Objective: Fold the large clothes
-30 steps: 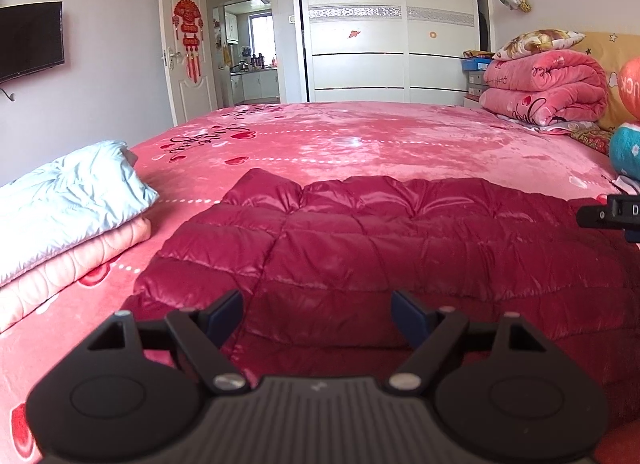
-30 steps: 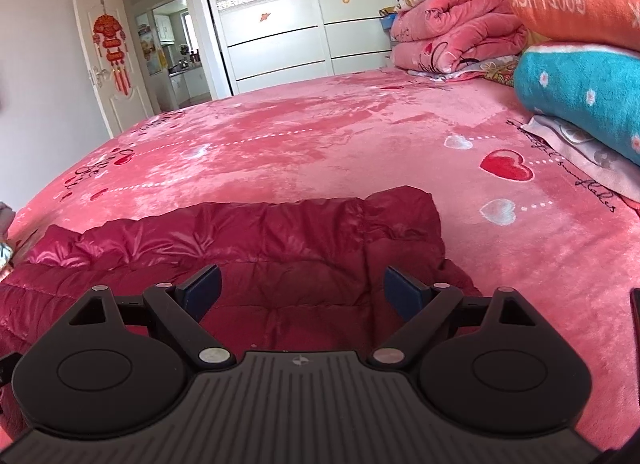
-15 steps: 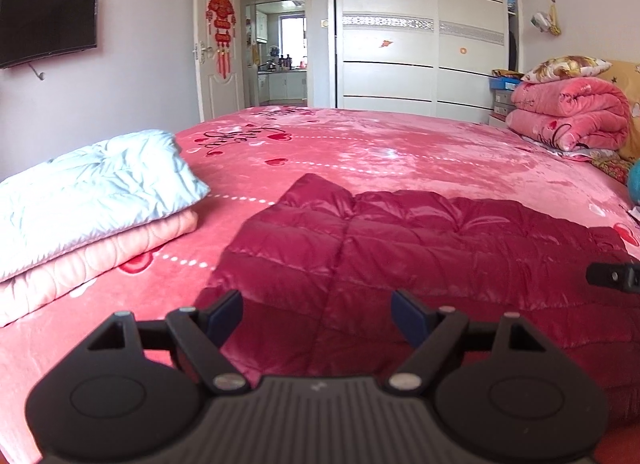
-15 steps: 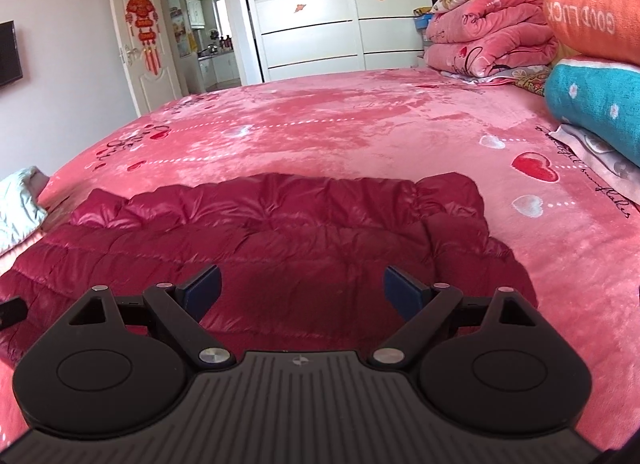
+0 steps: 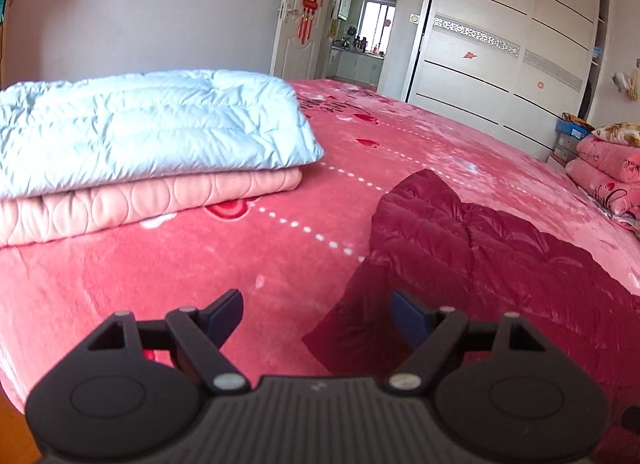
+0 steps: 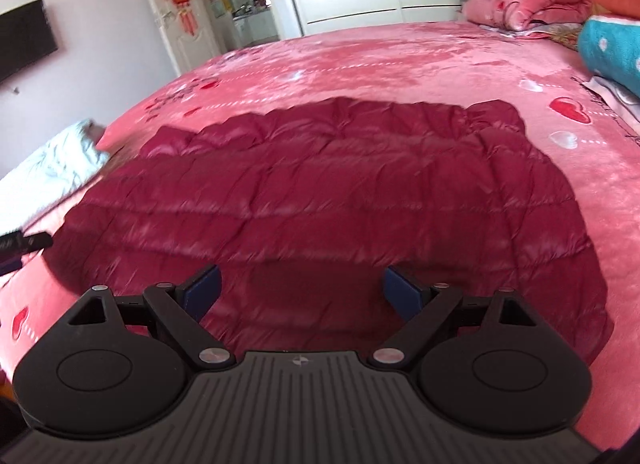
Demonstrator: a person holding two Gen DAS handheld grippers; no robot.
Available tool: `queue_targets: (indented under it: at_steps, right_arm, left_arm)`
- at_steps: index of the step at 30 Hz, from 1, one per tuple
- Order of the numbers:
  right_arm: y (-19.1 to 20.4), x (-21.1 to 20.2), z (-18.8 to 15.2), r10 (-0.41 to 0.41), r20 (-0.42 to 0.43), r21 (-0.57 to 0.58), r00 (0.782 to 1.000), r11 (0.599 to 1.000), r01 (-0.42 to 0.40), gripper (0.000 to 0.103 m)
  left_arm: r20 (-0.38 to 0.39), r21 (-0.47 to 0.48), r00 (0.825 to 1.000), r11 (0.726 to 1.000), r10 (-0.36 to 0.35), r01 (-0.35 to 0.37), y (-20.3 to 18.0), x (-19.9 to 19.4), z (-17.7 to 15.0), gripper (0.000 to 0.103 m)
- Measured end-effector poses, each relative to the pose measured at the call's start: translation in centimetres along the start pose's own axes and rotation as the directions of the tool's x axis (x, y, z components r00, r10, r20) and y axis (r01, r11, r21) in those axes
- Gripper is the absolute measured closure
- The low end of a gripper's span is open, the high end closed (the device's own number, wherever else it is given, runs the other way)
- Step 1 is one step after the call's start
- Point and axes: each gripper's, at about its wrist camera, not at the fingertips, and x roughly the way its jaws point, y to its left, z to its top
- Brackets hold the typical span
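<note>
Pink bedspread [image 5: 168, 288] carries two folded quilts [image 5: 140, 132] at left and the dark-red padded jacket [image 6: 320, 192] spread flat, long axis left-to-right. Left gripper [image 5: 316, 314], jaws wide and empty, faces the jacket's near-left corner; right gripper [image 6: 300, 290], equally wide, overhangs its near edge.

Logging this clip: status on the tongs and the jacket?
Left tongs and right tongs open, empty. Dark red jacket flat on bed, ungripped. Nothing in the way.
</note>
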Motion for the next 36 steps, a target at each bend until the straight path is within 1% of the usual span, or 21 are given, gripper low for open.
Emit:
queue_targets:
  at_steps: [3, 5, 9, 11, 14, 17, 21, 23, 24, 27, 29, 31, 32, 33, 34, 36]
  right_arm:
    - [0.4, -0.4, -0.8, 0.039, -0.037, 0.034, 0.999, 0.999, -0.037, 0.0]
    - [0.1, -0.3, -1.0, 0.05, -0.063, 0.063, 0.997, 0.997, -0.046, 0.0]
    - [-0.1, -0.6, -1.4, 0.019, -0.083, 0.076, 0.996, 0.997, -0.012, 0.0]
    - [-0.7, -0.7, -2.0, 0.021, -0.107, 0.133, 0.994, 0.991, -0.006, 0.0]
    - [-2.2, -0.8, -2.5, 0.023, -0.137, 0.227, 0.99, 0.974, 0.009, 0.0]
    - [-4.4, -1.3, -3.1, 0.03, -0.139, 0.351, 0.99, 0.936, 0.021, 0.0]
    - [-8.0, -2.3, -4.0, 0.04, -0.074, 0.516, 0.996, 0.857, 0.004, 0.0]
    - [-9.5, -2.6, -4.5, 0.044, -0.039, 0.592, 0.998, 0.806, -0.013, 0.0]
    - [-10.0, -2.7, -4.8, 0.047, -0.019, 0.618, 0.999, 0.786, -0.025, 0.0]
    - [-11.3, -2.6, -4.9, 0.026, 0.029, 0.656, 0.999, 0.754, -0.039, 0.0]
    - [-12.2, -2.5, -5.1, 0.02, 0.061, 0.685, 0.998, 0.726, -0.056, 0.0]
    - [-12.7, -2.3, -5.3, 0.015, 0.097, 0.709, 0.995, 0.701, -0.08, 0.0]
    - [-13.1, -2.2, -5.3, 0.009, 0.11, 0.713, 0.994, 0.696, -0.085, 0.0]
    - [-13.4, -2.2, -5.3, 0.002, 0.122, 0.715, 0.993, 0.694, -0.089, 0.0]
    - [-13.6, -2.3, -5.3, -0.005, 0.133, 0.716, 0.991, 0.692, -0.092, 0.0]
    - [-13.8, -2.3, -5.2, -0.021, 0.145, 0.716, 0.989, 0.692, -0.09, 0.0]
  left_arm:
    - [-0.03, -0.055, 0.999, 0.998, -0.027, 0.025, 0.9, 0.4, -0.5, 0.022]
    - [-0.046, -0.075, 0.997, 0.996, -0.056, 0.053, 1.1, 0.7, -0.8, 0.022]
    - [-0.079, -0.14, 0.987, 0.982, -0.138, 0.127, 1.0, 1.4, -1.2, 0.022]
    - [-0.088, -0.153, 0.98, 0.975, -0.176, 0.161, 0.7, 1.8, -1.4, 0.022]
    - [-0.101, -0.179, 0.972, 0.965, -0.214, 0.193, 0.2, 2.5, -1.6, 0.022]
    - [-0.098, -0.212, 0.965, 0.952, -0.245, 0.22, 0.0, 3.4, -1.6, 0.022]
    - [-0.107, -0.254, 0.957, 0.938, -0.27, 0.237, -0.2, 4.5, -1.7, 0.021]
    - [-0.104, -0.28, 0.953, 0.928, -0.285, 0.247, -0.3, 5.0, -1.8, 0.019]
    - [-0.102, -0.285, 0.951, 0.925, -0.291, 0.252, -0.5, 5.2, -1.8, 0.019]
    - [-0.102, -0.291, 0.948, 0.92, -0.301, 0.261, -1.0, 5.8, -1.5, 0.018]
    - [-0.101, -0.313, 0.947, 0.914, -0.304, 0.259, -1.1, 6.1, -1.4, 0.018]
    - [-0.1, -0.325, 0.948, 0.911, -0.301, 0.255, -1.3, 6.5, -1.2, 0.021]
    - [-0.102, -0.317, 0.949, 0.914, -0.297, 0.252, -1.6, 6.6, -1.1, 0.025]
    - [-0.103, -0.305, 0.951, 0.919, -0.292, 0.25, -1.8, 6.7, -1.0, 0.031]
    - [-0.104, -0.296, 0.951, 0.922, -0.29, 0.249, -2.0, 6.7, -0.9, 0.034]
    - [-0.106, -0.28, 0.952, 0.927, -0.288, 0.249, -2.5, 6.6, -0.8, 0.049]
